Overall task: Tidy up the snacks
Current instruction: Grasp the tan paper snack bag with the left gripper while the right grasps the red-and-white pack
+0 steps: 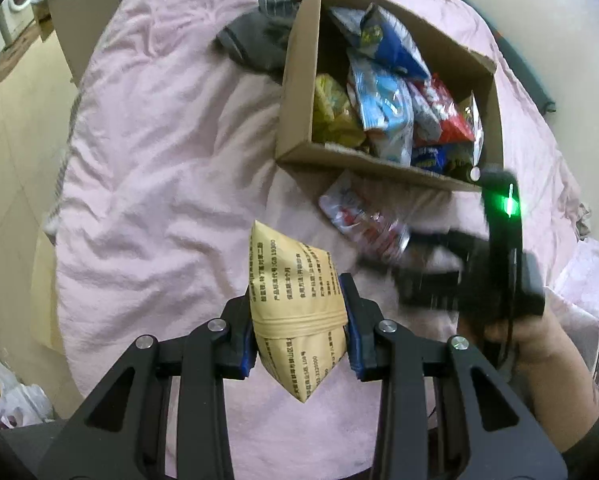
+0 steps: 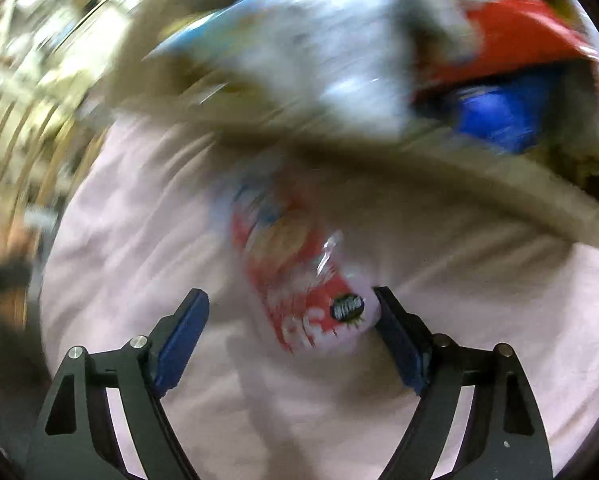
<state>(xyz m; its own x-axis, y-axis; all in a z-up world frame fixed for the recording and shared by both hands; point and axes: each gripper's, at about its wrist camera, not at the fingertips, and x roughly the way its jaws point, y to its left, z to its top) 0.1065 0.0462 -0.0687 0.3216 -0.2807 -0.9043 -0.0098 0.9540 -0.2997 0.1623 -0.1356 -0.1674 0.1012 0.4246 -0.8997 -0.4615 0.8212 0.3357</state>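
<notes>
Left gripper (image 1: pixel 299 320): clenched on the tan snack pouch (image 1: pixel 295 300), which hangs above the pink bedcover (image 1: pixel 139 160), away from the box.
Right gripper (image 2: pixel 291 320): jaws wide apart, not pressing on anything; the red-and-white snack packet (image 2: pixel 295 280) lies between them on the bedcover, just in front of the cardboard box (image 1: pixel 295 92).
Box: already holds several bags — blue, yellow and red ones.
Handling: the packet looks light, soft and crinkly, its film probably slippery; a pinch across the flat middle or a sealed edge seems safest.
Caution: the right wrist view is blurred — contact with the packet cannot be judged.
</notes>
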